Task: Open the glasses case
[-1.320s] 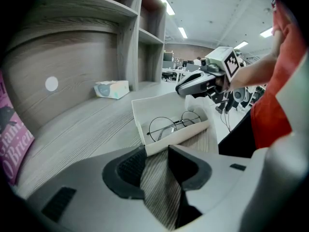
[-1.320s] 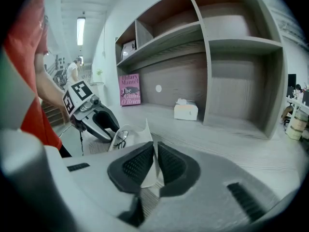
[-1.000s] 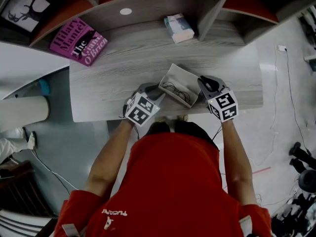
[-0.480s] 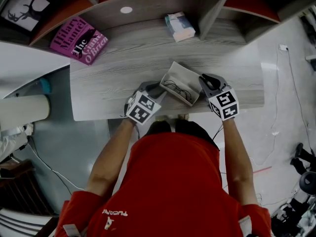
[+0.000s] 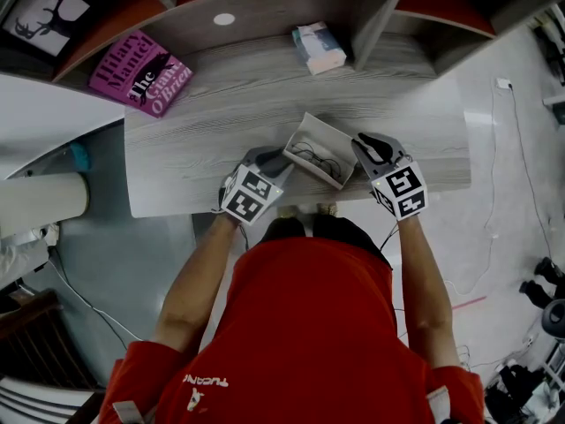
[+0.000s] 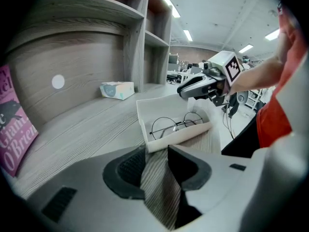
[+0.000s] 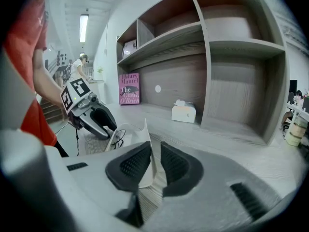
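The glasses case lies open near the table's front edge, its white tray holding round wire-rimmed glasses. My left gripper is at the case's left end, shut on the case's wood-grain flap. At the case's right end is my right gripper. Its jaws are opening, with the upright white lid edge between them: the edge leans on the left pad and a gap shows to the right pad. In the right gripper view the left gripper sits beyond the lid.
A pink book lies at the table's back left. A tissue box sits at the back, by the shelf divider. Wooden shelves rise behind the table. The person's red shirt is right at the table's front edge.
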`<state>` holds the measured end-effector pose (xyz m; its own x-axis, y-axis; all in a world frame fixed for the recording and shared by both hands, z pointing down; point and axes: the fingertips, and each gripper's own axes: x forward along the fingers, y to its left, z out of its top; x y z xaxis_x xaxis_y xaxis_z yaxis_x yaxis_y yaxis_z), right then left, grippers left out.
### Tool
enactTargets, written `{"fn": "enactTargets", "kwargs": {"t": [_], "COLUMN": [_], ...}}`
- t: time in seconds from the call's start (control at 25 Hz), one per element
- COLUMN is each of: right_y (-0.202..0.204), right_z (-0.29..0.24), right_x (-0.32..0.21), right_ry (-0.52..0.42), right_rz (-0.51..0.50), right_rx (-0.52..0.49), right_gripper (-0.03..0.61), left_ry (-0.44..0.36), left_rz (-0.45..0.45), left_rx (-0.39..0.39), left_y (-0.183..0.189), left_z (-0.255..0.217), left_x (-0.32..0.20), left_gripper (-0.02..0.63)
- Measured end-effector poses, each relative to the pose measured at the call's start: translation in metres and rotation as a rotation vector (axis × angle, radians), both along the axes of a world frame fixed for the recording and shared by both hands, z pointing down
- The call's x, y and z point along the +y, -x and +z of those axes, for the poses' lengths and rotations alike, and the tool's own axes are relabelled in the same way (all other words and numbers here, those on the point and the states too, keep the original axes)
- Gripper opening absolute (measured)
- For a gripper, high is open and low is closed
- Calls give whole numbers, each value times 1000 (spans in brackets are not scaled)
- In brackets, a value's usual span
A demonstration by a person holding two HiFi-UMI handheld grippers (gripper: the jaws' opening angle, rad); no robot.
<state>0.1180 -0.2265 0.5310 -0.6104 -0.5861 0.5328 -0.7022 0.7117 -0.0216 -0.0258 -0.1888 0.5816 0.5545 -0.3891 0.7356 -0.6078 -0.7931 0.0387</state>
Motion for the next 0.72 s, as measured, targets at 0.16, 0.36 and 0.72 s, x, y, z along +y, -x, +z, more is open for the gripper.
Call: {"fn": "enactTargets", "kwargs": {"t": [0.16, 0.36, 0.72], "right_y": [1, 7, 26], "right_z": [-14, -41, -112], "right_x": [3, 6, 10], "right_ry": [-31, -72, -205], "right_rz": [-1, 13, 14], "right_rx": [-34, -107, -213], "right_gripper": [69, 69, 28], "left_ry": [-18, -83, -294], "left_rz": [-37, -84, -165], "left_rx": [17, 85, 341], "left_y": [8, 11, -5], "left_z": [-9, -41, -145], "left_x": [-2, -7, -26], "left_gripper": [143, 135, 49]}}
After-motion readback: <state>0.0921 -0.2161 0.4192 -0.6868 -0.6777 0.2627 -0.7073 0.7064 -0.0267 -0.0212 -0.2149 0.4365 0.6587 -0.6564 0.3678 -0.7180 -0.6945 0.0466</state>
